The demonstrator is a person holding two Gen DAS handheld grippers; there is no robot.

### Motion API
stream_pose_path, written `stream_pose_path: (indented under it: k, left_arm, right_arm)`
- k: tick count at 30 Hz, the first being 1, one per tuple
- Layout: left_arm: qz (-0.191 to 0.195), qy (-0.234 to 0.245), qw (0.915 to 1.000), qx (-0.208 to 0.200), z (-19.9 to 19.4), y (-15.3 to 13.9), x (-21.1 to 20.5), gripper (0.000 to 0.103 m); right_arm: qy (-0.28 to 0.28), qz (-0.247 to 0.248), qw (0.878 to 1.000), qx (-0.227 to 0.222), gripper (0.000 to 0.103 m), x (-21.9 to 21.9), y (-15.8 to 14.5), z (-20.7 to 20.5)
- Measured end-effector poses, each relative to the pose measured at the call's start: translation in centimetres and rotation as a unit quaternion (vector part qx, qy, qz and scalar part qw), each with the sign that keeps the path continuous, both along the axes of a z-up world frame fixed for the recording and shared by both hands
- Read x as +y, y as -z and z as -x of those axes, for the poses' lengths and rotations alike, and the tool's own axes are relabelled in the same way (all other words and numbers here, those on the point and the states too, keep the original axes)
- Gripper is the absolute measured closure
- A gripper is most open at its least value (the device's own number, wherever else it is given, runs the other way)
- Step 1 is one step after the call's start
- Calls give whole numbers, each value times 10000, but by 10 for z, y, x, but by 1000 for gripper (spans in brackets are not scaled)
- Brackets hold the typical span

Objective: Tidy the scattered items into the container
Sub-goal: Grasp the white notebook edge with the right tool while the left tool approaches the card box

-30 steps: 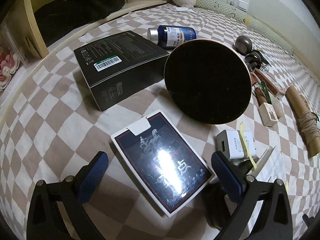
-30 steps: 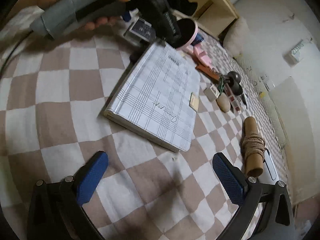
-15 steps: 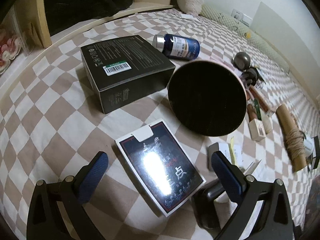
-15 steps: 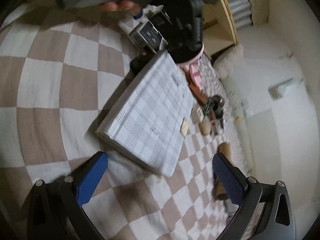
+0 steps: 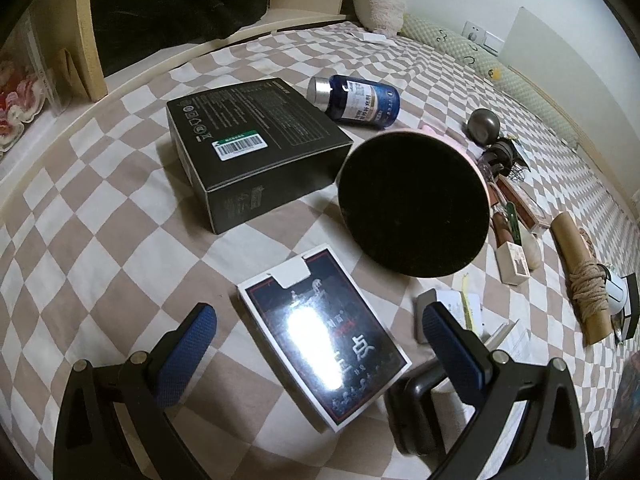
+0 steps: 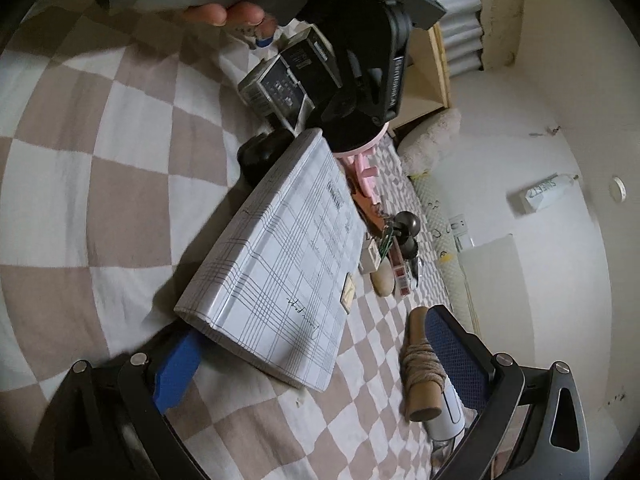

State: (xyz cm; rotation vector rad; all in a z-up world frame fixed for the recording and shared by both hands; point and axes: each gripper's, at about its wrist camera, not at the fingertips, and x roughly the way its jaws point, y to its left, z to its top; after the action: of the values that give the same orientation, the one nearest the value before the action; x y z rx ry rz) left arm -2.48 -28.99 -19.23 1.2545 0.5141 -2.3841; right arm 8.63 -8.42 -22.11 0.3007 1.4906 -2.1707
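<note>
Since the frame a second before, your right hand-held gripper (image 6: 320,354) had dropped and tilted toward the plaid notebook (image 6: 286,276), so that its left blue pad slipped under the notebook's near corner; the right pad stood clear beside the twine-wrapped cardboard tube (image 6: 420,364). The jaws stood wide apart and clamped nothing. Your left hand-held gripper (image 5: 316,346) had drawn back slightly from the bed (image 5: 100,216); its jaws were likewise spread wide, with the glossy card box (image 5: 320,334) lying flat between the pads and untouched by either.

The round pink container (image 5: 414,204) lay on its side on the checkered bedspread, its dark mouth facing the left wrist camera. Just to its left sat the black carton (image 5: 256,148); behind it lay the blue bottle (image 5: 356,98) on its side. To the container's right, scattered items formed a loose row: a dark metal knob (image 5: 484,126), a small white box (image 5: 514,262) and the tube. In the right wrist view, your left hand (image 6: 224,10) held the other gripper's grey handle above the notebook's far end.
</note>
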Motion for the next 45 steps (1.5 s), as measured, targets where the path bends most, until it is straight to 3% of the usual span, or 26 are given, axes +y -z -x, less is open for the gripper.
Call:
stream_pose_path:
  k: [2, 4, 5, 16, 21, 25, 28, 30, 34, 38, 42, 43, 45]
  left_arm:
    - [-40, -27, 10000, 17, -1, 0, -2, 0]
    - [-95, -53, 9999, 29, -2, 0, -5, 0]
    - [-127, -71, 9999, 35, -3, 0, -7, 0]
    - [-305, -141, 9994, 20, -5, 4, -13, 0]
    - [-345, -126, 9993, 13, -5, 4, -13, 0]
    - [-318, -106, 9994, -38, -2, 5, -11, 0]
    - [-235, -78, 9996, -105, 2, 7, -7, 0]
    - [-125, -34, 9998, -168, 8, 8, -1, 0]
    - [220, 68, 9991, -370, 21, 13, 11, 0]
    - [626, 166, 9960, -618, 27, 21, 21, 0]
    - [887, 373, 9927, -732, 23, 25, 25, 0]
    - [902, 403, 9924, -731, 21, 25, 24, 0]
    - [934, 463, 9919, -730, 17, 25, 23, 1]
  right_arm:
    - [-56, 136, 9999, 80, 16, 0, -1, -4]
    - [-88, 239, 9987, 442, 41, -3, 2, -12]
    - [-74, 282, 9979, 572, 43, -5, 2, -14]
    - [834, 946, 9920, -68, 44, -10, -23, 34]
    - [1148, 1361, 9806, -823, 57, -4, -39, 63]
    - [1271, 1689, 9662, -1475, 58, -3, -50, 77]
    - [1451, 2050, 9462, -2042, 58, -1, -60, 94]
    - [1620, 2385, 9261, -2433, 58, 4, -66, 103]
    - [2045, 3136, 8621, -3415, 58, 26, -75, 128]
    - [2342, 3622, 8075, -4023, 59, 45, -76, 145]
    - [2672, 4145, 7437, -4513, 61, 69, -70, 158]
    - [2714, 4180, 7404, -4511, 64, 72, -70, 160]
    - [2747, 4168, 7451, -4423, 70, 74, -70, 162]
